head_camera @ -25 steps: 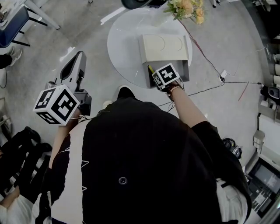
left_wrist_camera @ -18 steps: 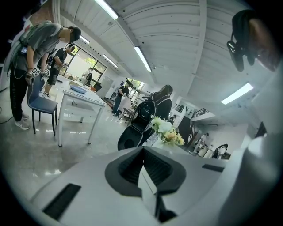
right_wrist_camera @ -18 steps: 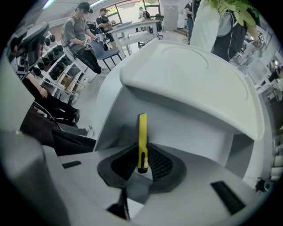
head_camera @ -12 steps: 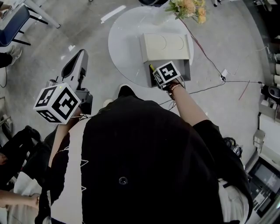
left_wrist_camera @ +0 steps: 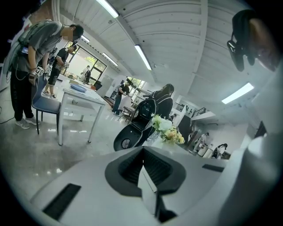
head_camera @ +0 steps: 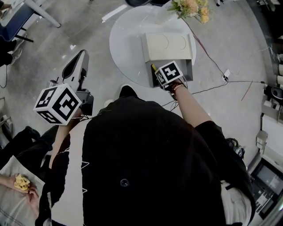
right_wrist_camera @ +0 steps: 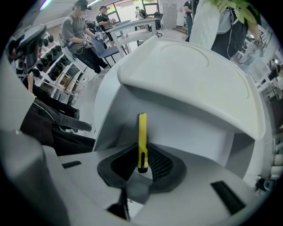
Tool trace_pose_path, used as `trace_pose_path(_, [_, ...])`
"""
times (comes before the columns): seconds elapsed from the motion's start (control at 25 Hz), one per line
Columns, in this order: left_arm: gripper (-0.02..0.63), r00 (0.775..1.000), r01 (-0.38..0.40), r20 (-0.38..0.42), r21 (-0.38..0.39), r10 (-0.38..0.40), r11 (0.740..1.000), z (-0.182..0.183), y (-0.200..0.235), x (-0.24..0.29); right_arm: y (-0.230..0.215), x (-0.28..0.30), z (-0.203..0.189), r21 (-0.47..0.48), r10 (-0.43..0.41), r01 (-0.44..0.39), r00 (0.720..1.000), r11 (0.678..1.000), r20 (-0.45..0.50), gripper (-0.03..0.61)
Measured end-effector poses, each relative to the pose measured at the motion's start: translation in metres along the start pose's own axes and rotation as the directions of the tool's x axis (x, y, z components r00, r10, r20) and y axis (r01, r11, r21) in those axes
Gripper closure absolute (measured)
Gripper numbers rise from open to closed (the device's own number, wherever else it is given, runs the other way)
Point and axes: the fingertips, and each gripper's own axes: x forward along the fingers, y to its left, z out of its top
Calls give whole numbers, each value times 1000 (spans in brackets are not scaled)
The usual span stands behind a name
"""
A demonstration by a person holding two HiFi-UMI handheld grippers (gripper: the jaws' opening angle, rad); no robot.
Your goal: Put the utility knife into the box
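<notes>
A grey box (head_camera: pixel 188 70) with its beige lid (head_camera: pixel 167 46) swung up stands on the round white table (head_camera: pixel 128 44). My right gripper (head_camera: pixel 158 75) hovers at the box's near edge, shut on the yellow utility knife (head_camera: pixel 153 68). In the right gripper view the knife (right_wrist_camera: pixel 142 137) stands upright between the jaws of the right gripper (right_wrist_camera: pixel 141 165), pointing into the open box (right_wrist_camera: pixel 177 128) under the lid (right_wrist_camera: pixel 190 84). My left gripper (head_camera: pixel 80 56) hangs over the floor to the left of the table. In its own view the left gripper (left_wrist_camera: pixel 142 172) is shut and holds nothing.
A vase of flowers (head_camera: pixel 190 8) stands at the table's far edge. Cables (head_camera: pixel 208 90) trail over the floor to the right. A bystander's hand (head_camera: pixel 22 182) shows at lower left. Another table and a chair (left_wrist_camera: pixel 66 97) stand further off.
Both grippers stay almost where they were, the knife still gripped. The bystander at lower left has shifted, and a hand holding something yellow has come into view.
</notes>
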Motion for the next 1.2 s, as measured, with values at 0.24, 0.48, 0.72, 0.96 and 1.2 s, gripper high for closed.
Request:
trace_pose_path(0.24, [603,1000,4,-2,1,-4,1000,-2,-2,0,1,0,0,0,6,-6,1000,1000,4,508])
trace_pose_path(0.48, [603,1000,3,1,1,-3,1000,-2,-3,0,2,0,0,-7,-1,1,1000,1000,4,502])
trace_pose_path(0.72, [603,1000,4,3,-3,-4,1000,-3,-4,-1,3,0,0,-8,-1,1,1000,1000,5,499])
trace_pose_path(0.96, [603,1000,2,6,1,-2,1000,-3,-5,-1,2,1,0,-6,-1,1,1000,1000,6,495])
trace_pose_path(1.2, [603,1000,1,11,0,-1,1000,-3,-6,-2,1,1,1,4,-1,1,1000,1000,10,491])
